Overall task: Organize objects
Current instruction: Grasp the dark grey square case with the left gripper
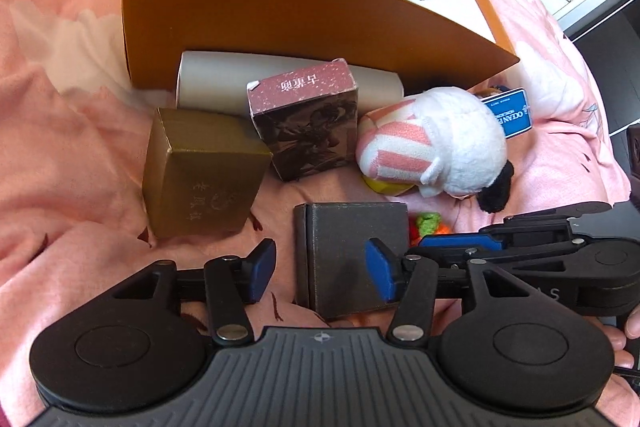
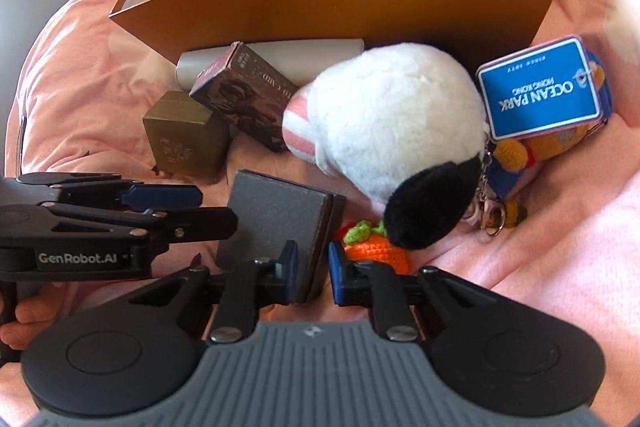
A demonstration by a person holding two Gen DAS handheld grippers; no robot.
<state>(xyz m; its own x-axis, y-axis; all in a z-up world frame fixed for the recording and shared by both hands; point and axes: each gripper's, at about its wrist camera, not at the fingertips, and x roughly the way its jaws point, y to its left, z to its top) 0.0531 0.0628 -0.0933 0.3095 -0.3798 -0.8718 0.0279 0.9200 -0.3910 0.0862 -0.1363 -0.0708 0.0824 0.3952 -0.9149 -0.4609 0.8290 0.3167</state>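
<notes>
Grey box [image 2: 280, 215] lies on the pink bedding [image 2: 520, 267] before the orange carton [image 2: 320, 3], its edge clamped in the right gripper [image 2: 313, 267], left gripper [image 1: 320, 267] spread open above it; grasp step, next lift into carton.

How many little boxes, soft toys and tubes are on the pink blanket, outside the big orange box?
Little boxes: 3 (gold box, maroon box, grey box)
Soft toys: 3 (white plush, keychain toy, crochet orange)
Tubes: 1 (white tube)
Total: 7
</notes>
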